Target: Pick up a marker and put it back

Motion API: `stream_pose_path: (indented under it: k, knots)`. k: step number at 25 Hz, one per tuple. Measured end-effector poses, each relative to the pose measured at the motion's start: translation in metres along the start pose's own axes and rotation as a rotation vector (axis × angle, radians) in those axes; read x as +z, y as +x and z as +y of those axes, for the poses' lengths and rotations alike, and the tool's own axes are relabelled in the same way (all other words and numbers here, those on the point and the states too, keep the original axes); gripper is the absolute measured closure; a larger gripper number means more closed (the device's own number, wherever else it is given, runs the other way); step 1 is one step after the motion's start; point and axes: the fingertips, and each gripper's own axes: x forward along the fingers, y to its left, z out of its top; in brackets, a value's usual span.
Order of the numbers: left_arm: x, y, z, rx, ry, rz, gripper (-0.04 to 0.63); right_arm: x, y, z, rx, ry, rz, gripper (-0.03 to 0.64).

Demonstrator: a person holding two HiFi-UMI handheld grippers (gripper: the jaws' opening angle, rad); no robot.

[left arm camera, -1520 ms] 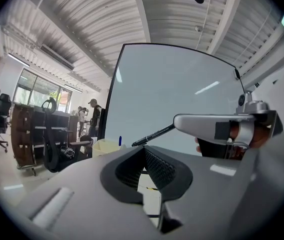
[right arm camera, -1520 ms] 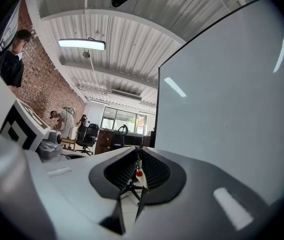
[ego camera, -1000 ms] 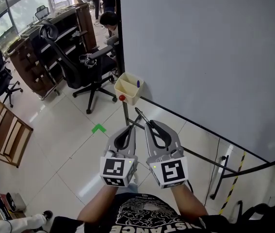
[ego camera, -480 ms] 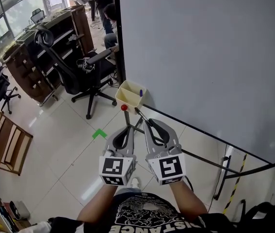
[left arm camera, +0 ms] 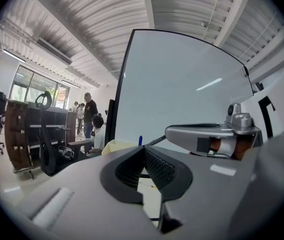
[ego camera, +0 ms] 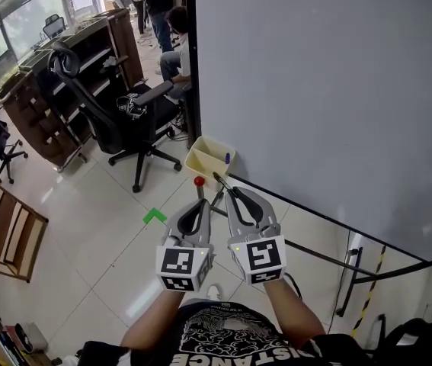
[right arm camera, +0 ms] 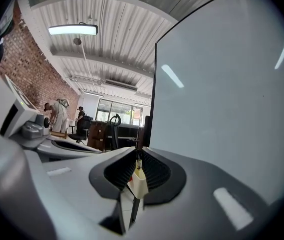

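A thin black marker (ego camera: pixel 221 182) sticks out past the tips of my right gripper (ego camera: pixel 232 194), which is shut on it. In the right gripper view only its dark end (right arm camera: pixel 138 148) shows between the closed pads. A cream tray (ego camera: pixel 208 158) hangs at the lower left corner of the whiteboard (ego camera: pixel 322 90), just ahead of both grippers. A blue marker (ego camera: pixel 227 158) stands in it, also visible in the left gripper view (left arm camera: pixel 140 140). My left gripper (ego camera: pixel 203 202) is beside the right one, shut and empty.
A red knob (ego camera: pixel 199 181) sits just under the tray, on the whiteboard's black stand (ego camera: pixel 315 250). A black office chair (ego camera: pixel 116 120) stands to the left, with shelves and people (ego camera: pixel 174 36) behind it. A green mark (ego camera: pixel 154 216) is on the tiled floor.
The tray and whiteboard corner have come nearer to the gripper tips. Both grippers keep their pose side by side, the right one still holding the black marker.
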Motion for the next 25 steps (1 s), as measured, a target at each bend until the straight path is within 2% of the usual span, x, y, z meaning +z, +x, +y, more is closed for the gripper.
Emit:
stream_pose_path:
  k: [14, 25]
  knots:
    - [-0.012, 0.034, 0.035, -0.003, -0.015, 0.038, 0.591, -0.051, 0.062, -0.010, 0.000, 0.027, 0.120, 0.581]
    - [-0.014, 0.051, 0.046, -0.005, -0.025, 0.045, 0.591, -0.075, 0.082, -0.011, 0.026, 0.035, 0.188, 0.581]
